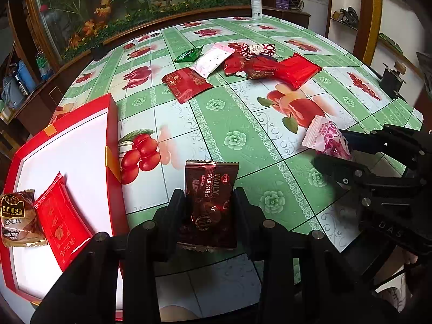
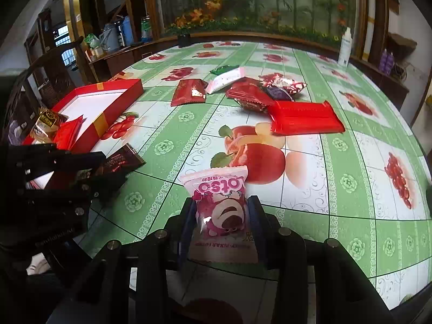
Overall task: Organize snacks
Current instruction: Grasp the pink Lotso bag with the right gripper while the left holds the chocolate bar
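Note:
My left gripper (image 1: 209,197) is shut on a dark maroon snack pack (image 1: 210,186), held upright just right of the red gift box (image 1: 113,124). The box's white floor holds a red packet (image 1: 60,221) and a brown packet (image 1: 19,221). My right gripper (image 2: 221,205) is shut on a pink Lotso snack pack (image 2: 218,189) above the table's near side. In the left wrist view the right gripper (image 1: 334,148) and its pink pack (image 1: 324,135) hang at the right. In the right wrist view the left gripper (image 2: 108,168) with the dark pack (image 2: 124,160) is beside the box (image 2: 118,102).
Several loose snacks lie in a pile (image 1: 243,67) at the table's far middle, a long red packet (image 2: 305,117) nearest. A white bottle (image 2: 345,46) stands at the far edge, a black object (image 1: 391,78) at the right edge. A dark chair (image 2: 40,75) stands left of the table.

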`<move>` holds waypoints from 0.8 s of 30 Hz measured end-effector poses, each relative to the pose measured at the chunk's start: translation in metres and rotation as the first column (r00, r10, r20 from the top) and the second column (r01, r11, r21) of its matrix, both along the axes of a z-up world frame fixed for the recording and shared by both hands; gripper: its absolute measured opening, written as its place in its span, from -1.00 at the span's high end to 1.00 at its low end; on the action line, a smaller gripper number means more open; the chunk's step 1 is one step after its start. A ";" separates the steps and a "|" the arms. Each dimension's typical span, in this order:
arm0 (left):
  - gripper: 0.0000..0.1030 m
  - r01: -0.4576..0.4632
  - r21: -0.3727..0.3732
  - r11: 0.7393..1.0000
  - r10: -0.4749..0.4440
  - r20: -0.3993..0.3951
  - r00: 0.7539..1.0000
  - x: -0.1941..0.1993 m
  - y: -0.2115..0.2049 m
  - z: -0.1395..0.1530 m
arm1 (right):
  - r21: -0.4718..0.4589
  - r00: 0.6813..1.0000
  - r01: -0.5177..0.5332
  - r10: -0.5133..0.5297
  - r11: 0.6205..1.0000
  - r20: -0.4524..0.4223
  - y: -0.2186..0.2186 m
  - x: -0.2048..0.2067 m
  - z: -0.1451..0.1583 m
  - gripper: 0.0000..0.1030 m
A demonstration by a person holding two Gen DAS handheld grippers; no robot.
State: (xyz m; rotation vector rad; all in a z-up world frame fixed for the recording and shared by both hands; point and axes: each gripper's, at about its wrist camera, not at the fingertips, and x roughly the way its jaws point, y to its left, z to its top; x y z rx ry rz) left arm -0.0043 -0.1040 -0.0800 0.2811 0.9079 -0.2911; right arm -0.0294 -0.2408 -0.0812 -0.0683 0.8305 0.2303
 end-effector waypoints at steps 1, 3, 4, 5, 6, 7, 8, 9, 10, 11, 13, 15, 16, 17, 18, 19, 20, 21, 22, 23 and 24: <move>0.32 0.002 0.000 1.000 -0.002 0.001 1.000 0.000 0.000 0.000 | 0.001 1.000 0.003 -0.003 1.000 0.002 0.000 0.000 0.000 0.19; 0.32 0.005 0.001 1.000 -0.005 0.004 1.000 -0.001 0.000 0.000 | 0.000 1.000 0.005 -0.005 1.000 0.006 0.000 0.000 0.000 0.19; 0.33 0.006 0.000 1.000 -0.006 0.005 1.000 -0.001 0.000 0.000 | 0.000 1.000 0.005 -0.006 1.000 0.008 0.000 -0.001 -0.001 0.19; 0.33 0.007 0.001 1.000 -0.007 0.007 1.000 -0.001 0.000 0.000 | 0.002 1.000 0.007 -0.007 1.000 0.011 0.000 -0.001 -0.001 0.19; 0.33 0.008 0.001 1.000 -0.008 0.007 1.000 -0.001 0.000 0.000 | 0.003 1.000 0.009 -0.009 1.000 0.013 0.000 -0.001 -0.001 0.19; 0.33 0.008 0.000 1.000 -0.008 0.008 1.000 -0.001 0.000 0.000 | 0.003 1.000 0.012 -0.012 1.000 0.015 0.000 -0.001 -0.001 0.19; 0.34 0.008 -0.001 1.000 -0.008 0.007 1.000 -0.001 0.000 0.000 | 0.003 1.000 0.017 -0.017 1.000 0.017 0.001 -0.001 -0.001 0.21; 0.34 0.008 -0.001 1.000 -0.008 0.007 1.000 -0.001 0.000 0.000 | 0.006 1.000 0.021 -0.021 1.000 0.019 0.001 0.000 -0.001 0.21; 0.34 0.008 -0.001 1.000 -0.008 0.007 1.000 -0.001 0.000 0.000 | 0.009 1.000 0.023 -0.023 1.000 0.021 0.001 0.000 -0.001 0.21; 0.34 0.008 -0.003 1.000 -0.008 0.006 1.000 -0.001 0.000 0.000 | 0.016 0.999 0.026 -0.027 1.000 0.023 0.002 0.000 -0.001 0.21; 0.34 0.008 -0.004 1.000 -0.007 0.006 1.000 -0.001 0.000 0.000 | 0.036 0.999 0.031 -0.031 0.999 0.023 0.001 0.001 -0.001 0.22; 0.34 0.008 -0.007 1.000 -0.008 0.004 1.000 -0.001 0.001 0.000 | 0.055 0.999 0.030 -0.032 0.998 0.023 0.002 0.001 0.000 0.22; 0.34 0.007 -0.009 1.000 -0.007 0.003 1.000 -0.001 0.001 0.000 | 0.060 0.999 0.031 -0.032 0.998 0.022 0.003 0.002 0.000 0.22; 0.34 0.007 -0.011 1.000 -0.007 0.001 1.000 -0.001 0.001 0.000 | 0.069 0.999 0.030 -0.032 0.997 0.021 0.003 0.002 0.000 0.22; 0.34 0.007 -0.013 1.000 -0.007 0.000 1.000 -0.001 0.002 0.000 | 0.076 0.999 0.030 -0.032 0.997 0.019 0.003 0.002 0.000 0.22; 0.35 0.007 -0.018 1.000 -0.007 -0.002 1.000 -0.001 0.002 0.000 | 0.080 0.999 0.031 -0.032 0.996 0.018 0.004 0.003 0.000 0.23; 0.35 0.004 -0.023 1.000 -0.004 -0.006 1.000 0.000 0.003 0.000 | 0.085 0.999 0.032 -0.033 0.996 0.015 0.004 0.003 0.001 0.23; 0.35 0.001 -0.028 1.000 -0.001 -0.009 1.000 0.000 0.004 0.000 | 0.091 0.999 0.031 -0.032 0.995 0.011 0.004 0.003 0.001 0.23; 0.36 0.000 -0.030 1.000 0.000 -0.009 1.000 0.001 0.005 0.000 | 0.098 0.999 0.031 -0.032 0.995 0.007 0.005 0.004 0.001 0.23; 0.36 -0.002 -0.032 0.999 0.001 -0.010 1.000 0.001 0.006 0.000 | 0.106 0.999 0.032 -0.032 0.994 0.003 0.005 0.004 0.002 0.23; 0.36 -0.005 -0.035 0.999 0.004 -0.012 1.000 0.002 0.007 0.000 | 0.113 0.999 0.031 -0.032 0.993 -0.001 0.006 0.004 0.002 0.23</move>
